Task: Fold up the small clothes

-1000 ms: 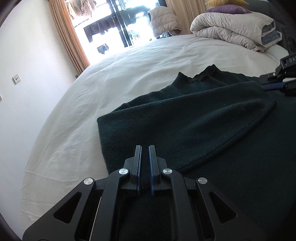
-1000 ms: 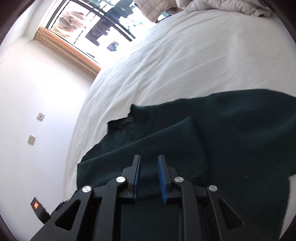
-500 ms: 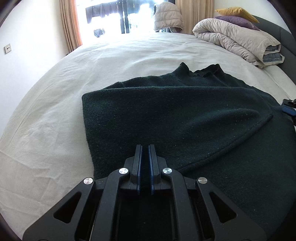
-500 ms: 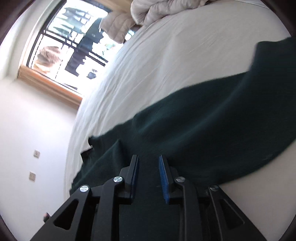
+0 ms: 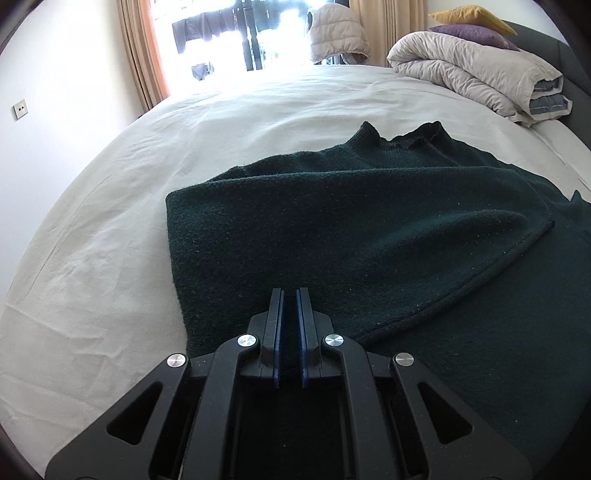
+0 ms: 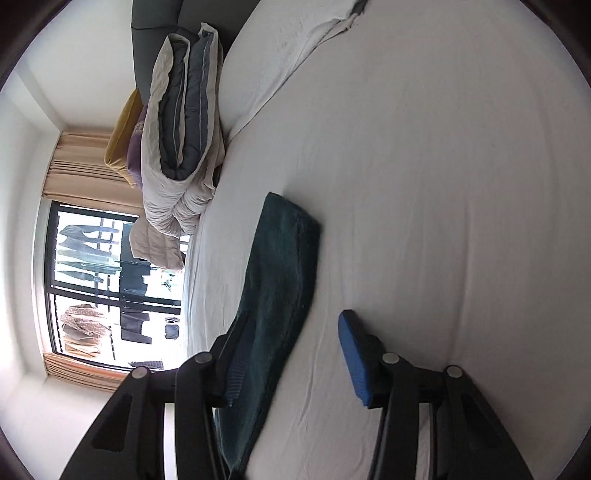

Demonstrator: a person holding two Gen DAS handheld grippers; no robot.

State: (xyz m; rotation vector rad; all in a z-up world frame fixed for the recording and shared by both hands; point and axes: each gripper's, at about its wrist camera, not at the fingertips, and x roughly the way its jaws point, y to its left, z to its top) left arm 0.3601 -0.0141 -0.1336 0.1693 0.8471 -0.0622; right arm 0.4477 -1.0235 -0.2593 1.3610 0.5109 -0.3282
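A dark green knitted sweater (image 5: 369, 229) lies on the white bed sheet (image 5: 110, 229), its left side folded over its body and its collar at the far end. My left gripper (image 5: 289, 295) hovers over the near edge of the folded part, jaws nearly closed with a thin empty gap. In the right wrist view the camera is rolled sideways. My right gripper (image 6: 295, 325) is wide open, and a long flat piece of the sweater (image 6: 280, 280) lies on the sheet (image 6: 443, 184) beside its left finger, not gripped.
A folded grey duvet (image 5: 480, 74) with purple and yellow pillows (image 5: 469, 18) lies at the head of the bed by the dark headboard. A puffy jacket (image 5: 336, 33) hangs by the bright window with orange curtains (image 5: 140, 62). The white wall stands left.
My right gripper has opened wide, rolled sideways and swung off the sweater body to its far edge. My left gripper stays shut over the near fold, its view shifting slightly.
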